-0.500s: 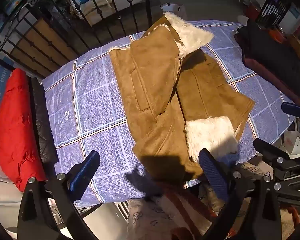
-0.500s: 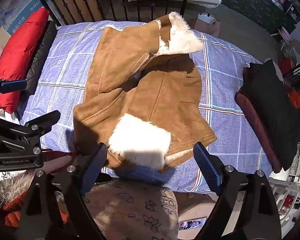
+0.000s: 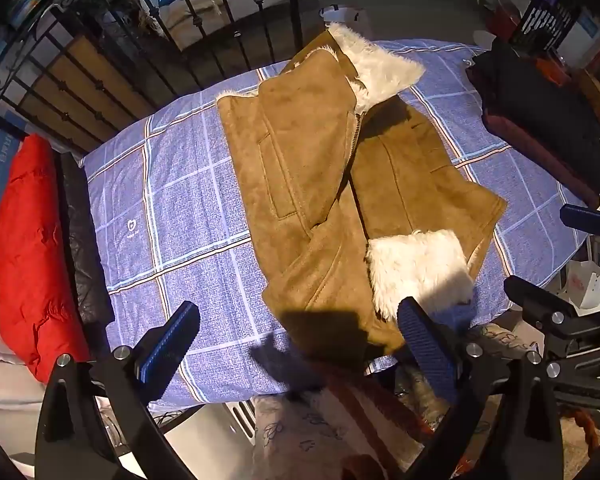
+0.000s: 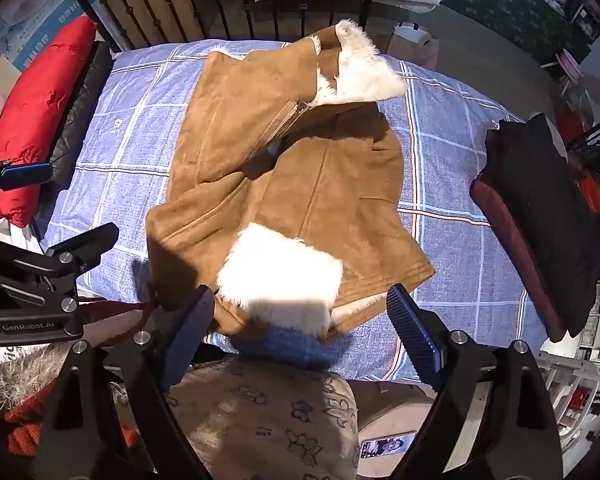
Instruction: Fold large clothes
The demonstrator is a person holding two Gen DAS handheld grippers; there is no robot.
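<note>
Right wrist view: blue checked bedspread (image 4: 440, 184) before black iron railing (image 4: 236, 8), both tools (image 4: 300, 332) (image 3: 300, 348) wide open, empty.

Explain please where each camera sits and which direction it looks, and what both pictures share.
Left wrist: sits on the left claw, looks steeply down at the brown coat on the blue checked bedspread; its open fingers show, and the right claw at the right edge.
Right wrist: sits on the right claw, looks straight down at the coat's white fur cuff; its open fingers and the left claw show.
Shared: coat, bedspread, red pillow, dark folded clothes, black iron bedframe.
</note>
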